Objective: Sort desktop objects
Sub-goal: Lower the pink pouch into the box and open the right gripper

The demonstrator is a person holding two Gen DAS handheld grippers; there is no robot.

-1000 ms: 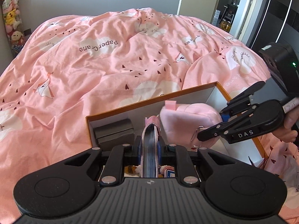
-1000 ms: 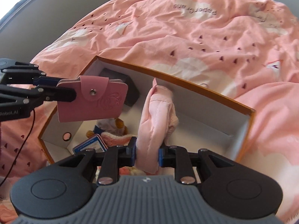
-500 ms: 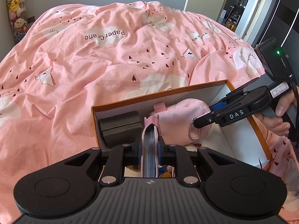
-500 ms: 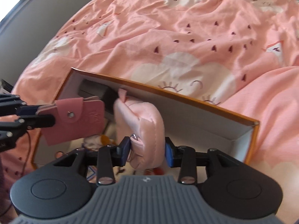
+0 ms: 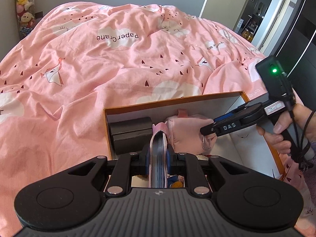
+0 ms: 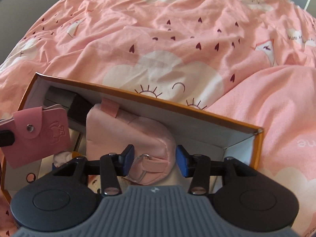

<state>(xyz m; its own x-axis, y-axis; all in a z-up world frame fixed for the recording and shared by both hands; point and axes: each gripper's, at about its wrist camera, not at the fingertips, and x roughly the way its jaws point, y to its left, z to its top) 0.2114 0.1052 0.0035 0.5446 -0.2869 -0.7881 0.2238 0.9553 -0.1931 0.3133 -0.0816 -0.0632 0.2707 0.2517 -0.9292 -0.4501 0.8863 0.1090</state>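
Right gripper [image 6: 153, 161]: jaws have just been opening and now stand apart, pads clear of the pink pouch [image 6: 126, 132], which lies between them inside the box [image 6: 177, 111], against its far wall. Left gripper [image 5: 158, 158]: clamped on a pink card wallet [image 5: 158, 154], held above the box beside the pouch. A dark case [image 5: 129, 134] occupies the box's far left corner. Judged progress: pouch placed; wallet not yet stowed.

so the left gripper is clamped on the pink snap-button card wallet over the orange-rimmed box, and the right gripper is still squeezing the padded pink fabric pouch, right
Not quite. The right gripper is no longer squeezing the padded pink fabric pouch: its jaws have just been opening, and the right wrist view shows gaps beside the pouch. The left gripper does clamp the pink snap-button card wallet over the orange-rimmed box.
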